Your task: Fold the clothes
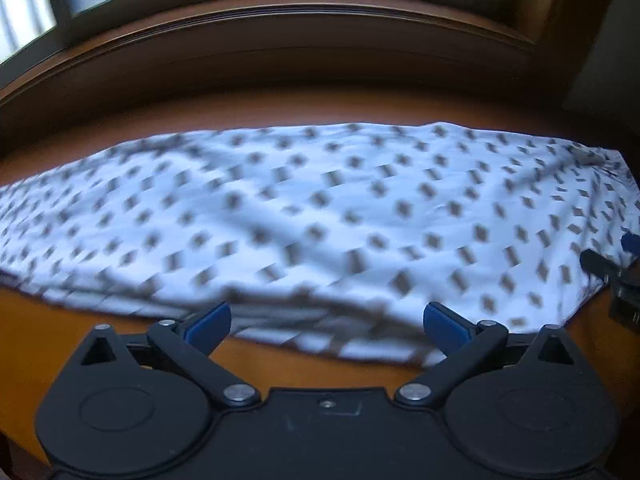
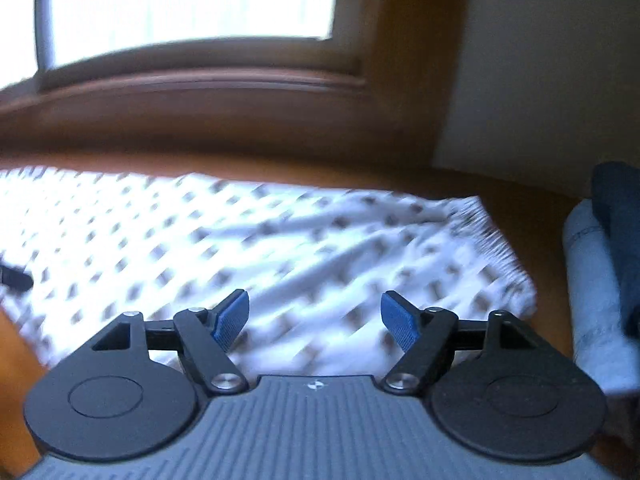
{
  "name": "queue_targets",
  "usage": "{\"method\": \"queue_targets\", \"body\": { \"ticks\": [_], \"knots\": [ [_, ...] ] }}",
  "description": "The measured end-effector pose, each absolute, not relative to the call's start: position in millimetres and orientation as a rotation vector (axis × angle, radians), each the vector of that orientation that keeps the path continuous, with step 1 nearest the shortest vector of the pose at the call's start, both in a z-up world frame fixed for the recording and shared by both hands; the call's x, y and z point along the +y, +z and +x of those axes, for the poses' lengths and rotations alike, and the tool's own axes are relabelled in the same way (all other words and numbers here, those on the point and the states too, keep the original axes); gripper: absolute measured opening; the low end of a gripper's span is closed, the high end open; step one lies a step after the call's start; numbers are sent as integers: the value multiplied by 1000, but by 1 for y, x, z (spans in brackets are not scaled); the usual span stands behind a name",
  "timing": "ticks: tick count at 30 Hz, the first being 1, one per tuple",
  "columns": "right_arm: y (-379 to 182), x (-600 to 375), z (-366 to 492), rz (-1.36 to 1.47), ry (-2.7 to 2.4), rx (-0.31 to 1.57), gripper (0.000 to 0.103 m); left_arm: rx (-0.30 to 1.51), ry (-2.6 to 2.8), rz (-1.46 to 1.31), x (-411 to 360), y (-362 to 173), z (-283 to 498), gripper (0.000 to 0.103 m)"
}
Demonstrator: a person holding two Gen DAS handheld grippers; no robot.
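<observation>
A white garment (image 1: 320,216) with small dark diamond prints lies spread flat on the orange-brown table (image 1: 120,356). My left gripper (image 1: 326,322) is open at its near edge, blue pads wide apart, nothing between them. In the right wrist view the same garment (image 2: 256,248) fills the middle, its right end showing a ribbed hem (image 2: 492,232). My right gripper (image 2: 314,316) hovers open over that end, holding nothing. The right gripper's tip (image 1: 608,268) shows at the far right of the left wrist view, and the left gripper's tip (image 2: 16,276) at the left edge of the right wrist view.
A wooden window sill and frame (image 1: 300,40) run along the back of the table. At the right edge of the right wrist view lie a light grey cloth (image 2: 592,300) and a dark blue one (image 2: 620,232). A pale wall (image 2: 540,60) stands behind.
</observation>
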State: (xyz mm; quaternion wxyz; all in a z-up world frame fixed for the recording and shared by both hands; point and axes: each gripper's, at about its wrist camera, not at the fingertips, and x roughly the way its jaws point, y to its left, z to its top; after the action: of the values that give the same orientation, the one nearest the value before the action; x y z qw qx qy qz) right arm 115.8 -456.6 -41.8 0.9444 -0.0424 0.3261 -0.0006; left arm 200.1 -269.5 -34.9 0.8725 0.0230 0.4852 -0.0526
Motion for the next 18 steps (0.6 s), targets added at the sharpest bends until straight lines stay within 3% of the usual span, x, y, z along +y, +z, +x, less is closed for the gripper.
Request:
{"method": "queue_targets", "body": {
  "ticks": [18],
  "knots": [
    [-33,-253,81,-165,196,590,76,961,38,-81,-68,-17,56,103]
  ]
}}
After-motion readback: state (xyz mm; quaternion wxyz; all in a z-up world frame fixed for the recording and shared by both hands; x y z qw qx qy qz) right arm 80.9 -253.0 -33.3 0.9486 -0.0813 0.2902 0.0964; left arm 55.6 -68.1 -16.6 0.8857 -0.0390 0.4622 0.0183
